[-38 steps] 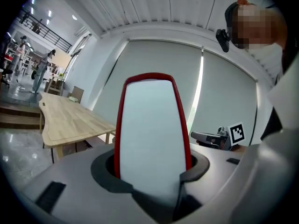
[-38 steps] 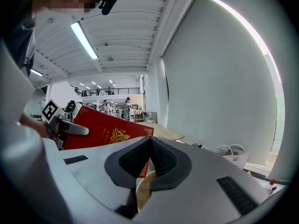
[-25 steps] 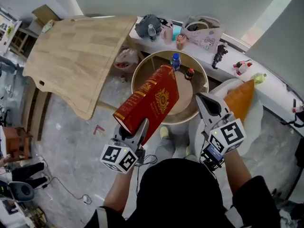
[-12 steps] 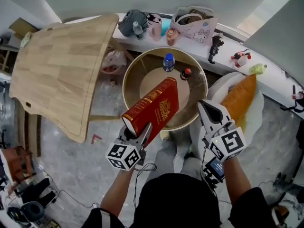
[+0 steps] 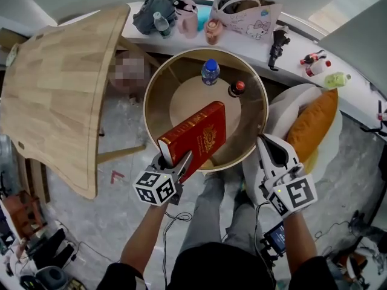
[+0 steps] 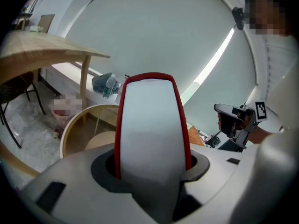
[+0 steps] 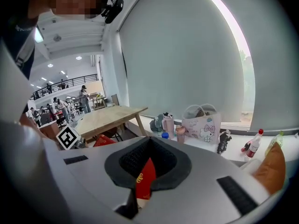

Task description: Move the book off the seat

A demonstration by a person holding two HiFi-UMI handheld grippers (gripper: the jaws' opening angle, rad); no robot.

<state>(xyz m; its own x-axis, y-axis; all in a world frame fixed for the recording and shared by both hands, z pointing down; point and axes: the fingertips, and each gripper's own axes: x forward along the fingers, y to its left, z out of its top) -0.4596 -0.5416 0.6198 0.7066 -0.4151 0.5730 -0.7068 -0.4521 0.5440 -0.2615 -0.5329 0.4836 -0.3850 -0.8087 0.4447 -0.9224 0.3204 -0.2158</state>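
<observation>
Book [image 5: 196, 135], red and gilt, sits clamped at its near end between the fingers of my left gripper [image 5: 175, 161], spread to its thickness. It hangs tilted over the round wooden table [image 5: 257, 128], near two bottles [image 5: 210, 71]. My right gripper [image 5: 266, 144] is closed and empty beside the white seat [image 5: 279, 110] with its orange cushion [image 5: 311, 125].
</observation>
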